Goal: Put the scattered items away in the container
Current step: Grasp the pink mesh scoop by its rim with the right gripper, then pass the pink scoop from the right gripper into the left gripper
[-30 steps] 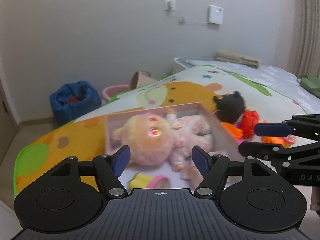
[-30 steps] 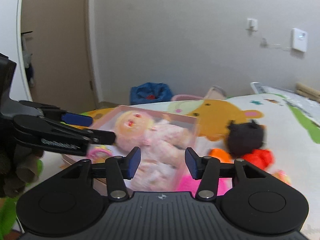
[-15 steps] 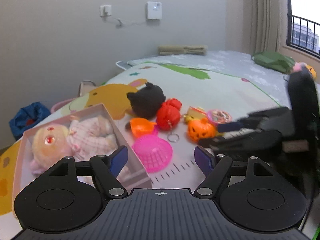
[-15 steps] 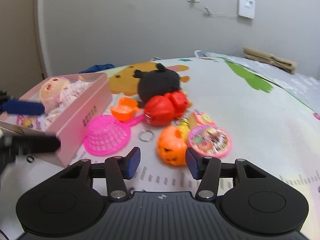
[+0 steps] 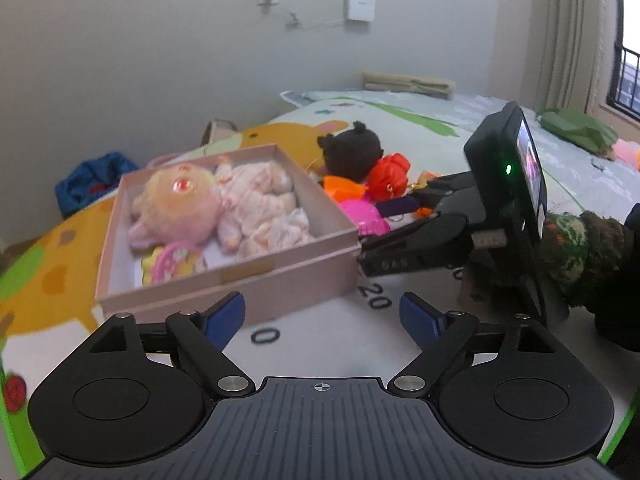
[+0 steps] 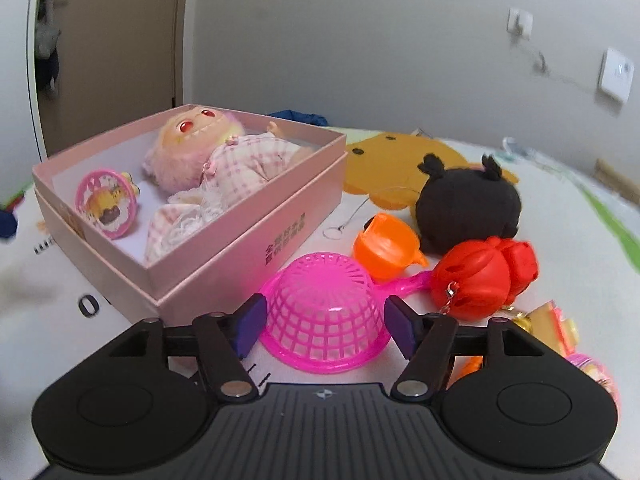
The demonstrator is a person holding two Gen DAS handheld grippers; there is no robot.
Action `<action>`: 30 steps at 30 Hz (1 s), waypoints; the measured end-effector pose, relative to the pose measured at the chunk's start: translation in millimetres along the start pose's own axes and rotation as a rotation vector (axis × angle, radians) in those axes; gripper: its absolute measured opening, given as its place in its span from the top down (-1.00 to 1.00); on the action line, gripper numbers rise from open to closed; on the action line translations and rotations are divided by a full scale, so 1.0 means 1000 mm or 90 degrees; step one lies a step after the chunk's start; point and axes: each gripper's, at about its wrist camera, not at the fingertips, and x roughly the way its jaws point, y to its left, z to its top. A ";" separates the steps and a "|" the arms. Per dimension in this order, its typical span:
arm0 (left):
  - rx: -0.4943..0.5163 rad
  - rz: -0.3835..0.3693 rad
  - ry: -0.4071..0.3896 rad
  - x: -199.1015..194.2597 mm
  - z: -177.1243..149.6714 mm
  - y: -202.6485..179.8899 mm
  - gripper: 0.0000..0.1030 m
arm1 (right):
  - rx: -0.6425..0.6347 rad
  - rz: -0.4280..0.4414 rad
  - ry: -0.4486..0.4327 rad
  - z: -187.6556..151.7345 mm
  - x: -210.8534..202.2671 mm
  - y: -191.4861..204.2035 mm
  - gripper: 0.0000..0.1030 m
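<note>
Right wrist view: the right tongs [image 6: 325,322] are wide open with the upside-down pink basket [image 6: 326,312] sitting between the tips, not squeezed. The pink box [image 6: 256,232] lies at 10 o'clock. The left tongs [image 5: 322,316] are open, holding nothing.

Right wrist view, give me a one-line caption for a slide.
Open right gripper straddles an upturned pink strainer beside the pink box holding a doll.

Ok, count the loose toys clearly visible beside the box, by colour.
Pink: 1, strainer
Orange: 1, cup
Red: 1, keychain toy
Black: 1, plush
Total: 4; further toys at the right edge are cut off.
</note>
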 end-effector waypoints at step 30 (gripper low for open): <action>0.150 -0.080 0.047 0.082 -0.012 -0.111 -0.42 | 0.192 -0.110 0.018 -0.051 -0.093 -0.057 0.04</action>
